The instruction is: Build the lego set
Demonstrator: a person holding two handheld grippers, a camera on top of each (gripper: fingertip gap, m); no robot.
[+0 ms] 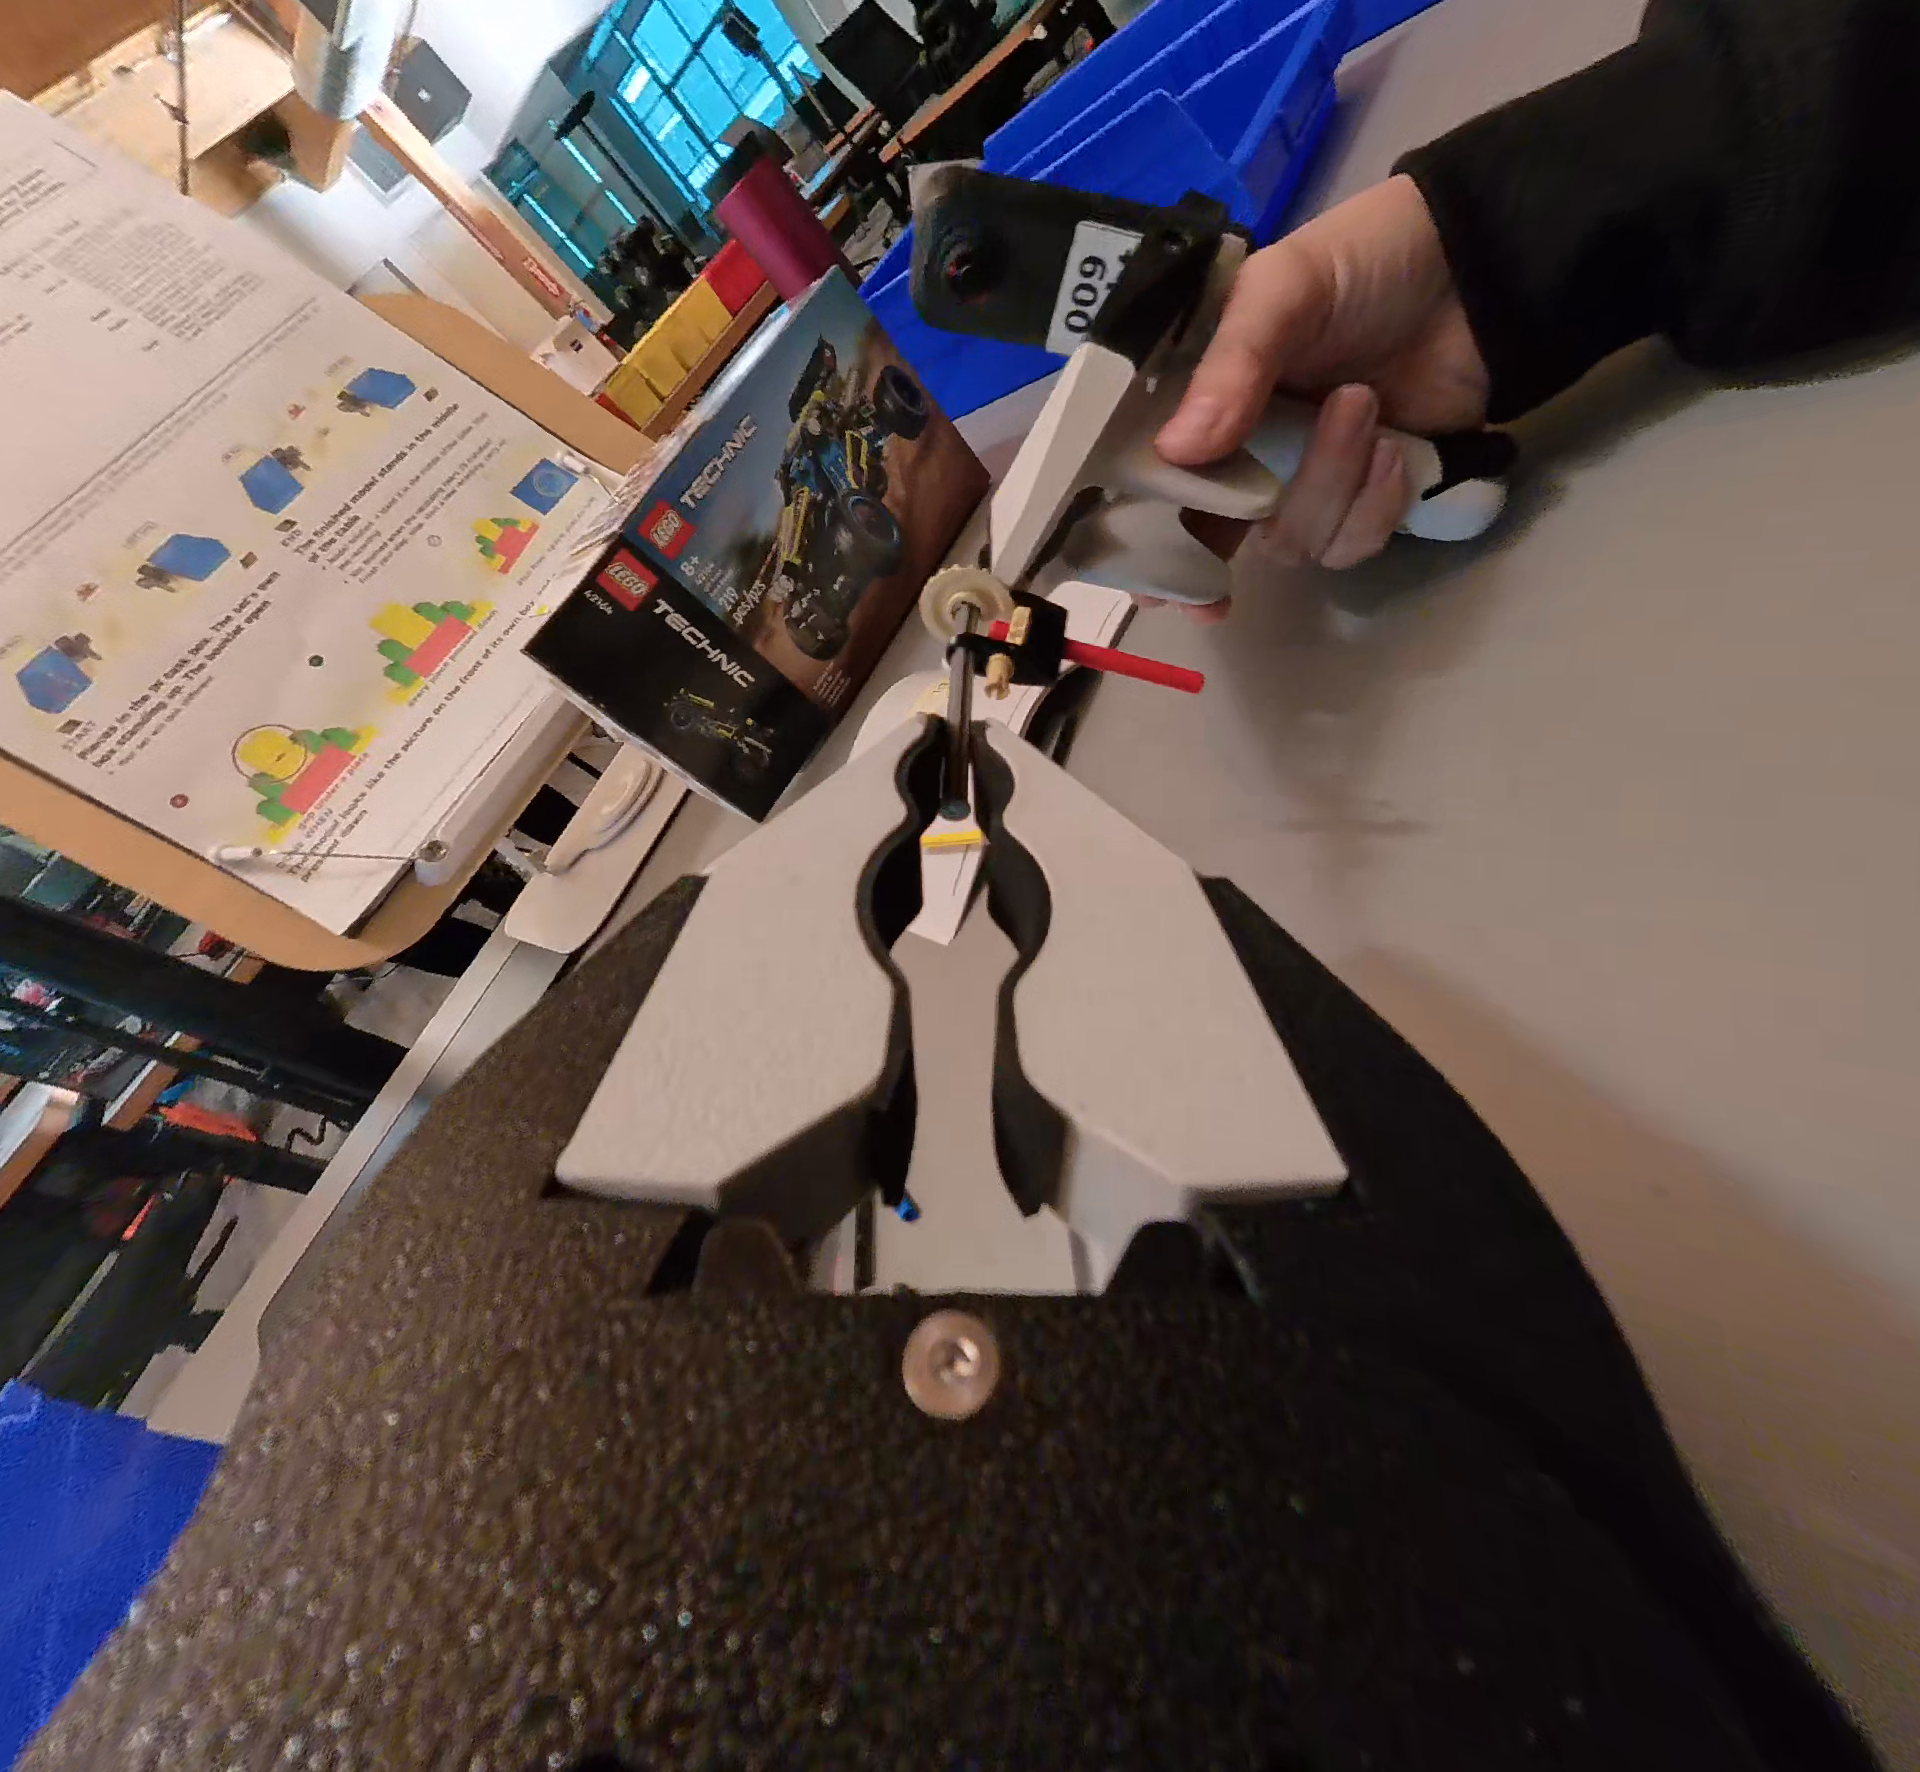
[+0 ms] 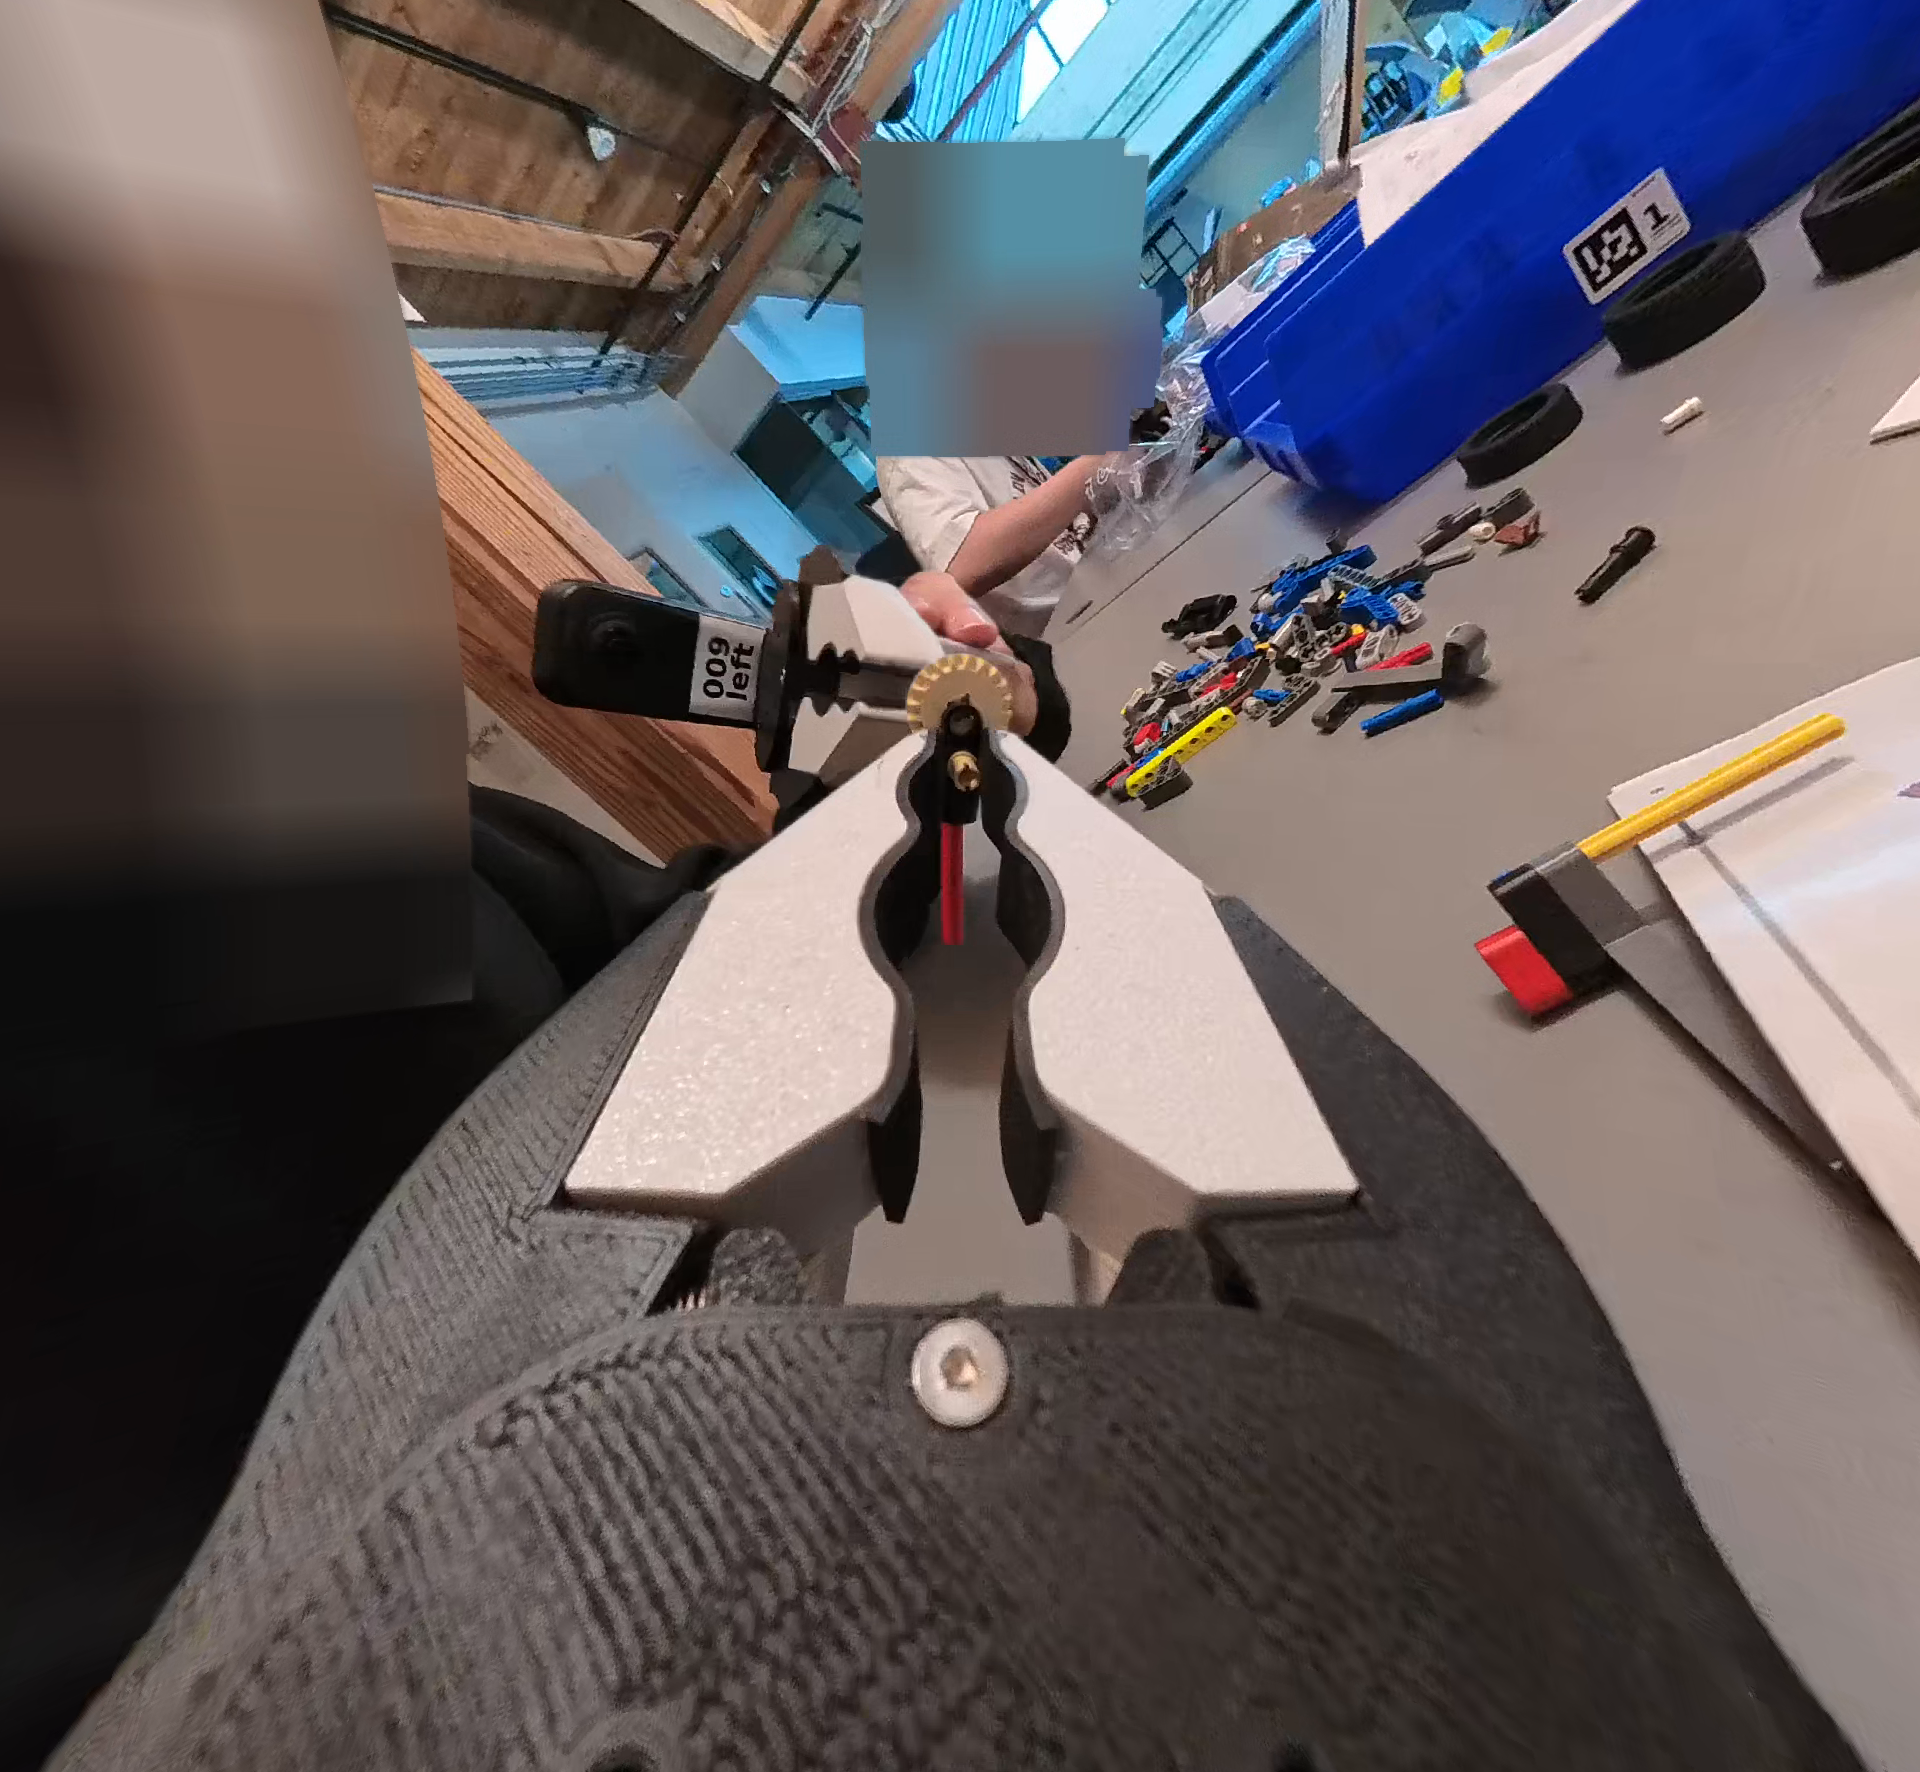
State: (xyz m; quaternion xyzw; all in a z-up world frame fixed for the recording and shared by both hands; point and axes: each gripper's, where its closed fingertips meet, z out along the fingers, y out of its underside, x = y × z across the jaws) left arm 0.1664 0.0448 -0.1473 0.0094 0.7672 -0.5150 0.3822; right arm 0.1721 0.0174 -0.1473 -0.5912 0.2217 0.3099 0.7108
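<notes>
A small Lego assembly is held in the air between both grippers: a tan gear (image 1: 951,598) on a thin black axle (image 1: 964,683), and a black connector (image 1: 1039,633) with a red axle (image 1: 1122,668) through it. My left gripper (image 1: 958,735) is shut on the black axle below the connector. My right gripper (image 2: 956,756) is shut on the black connector (image 2: 951,792). The red axle (image 2: 951,881) runs back between its fingers, and the tan gear (image 2: 945,683) sits just past its tips. A hand holds the right gripper (image 1: 1039,600) in the left wrist view.
A Lego box (image 1: 769,569) and an instruction sheet on a stand (image 1: 239,517) are at the left. Blue bins (image 2: 1507,268), black tyres (image 2: 1683,299) and a pile of loose pieces (image 2: 1299,652) lie on the grey table. A red-and-black block with a yellow rod (image 2: 1558,933) rests by white paper (image 2: 1818,891).
</notes>
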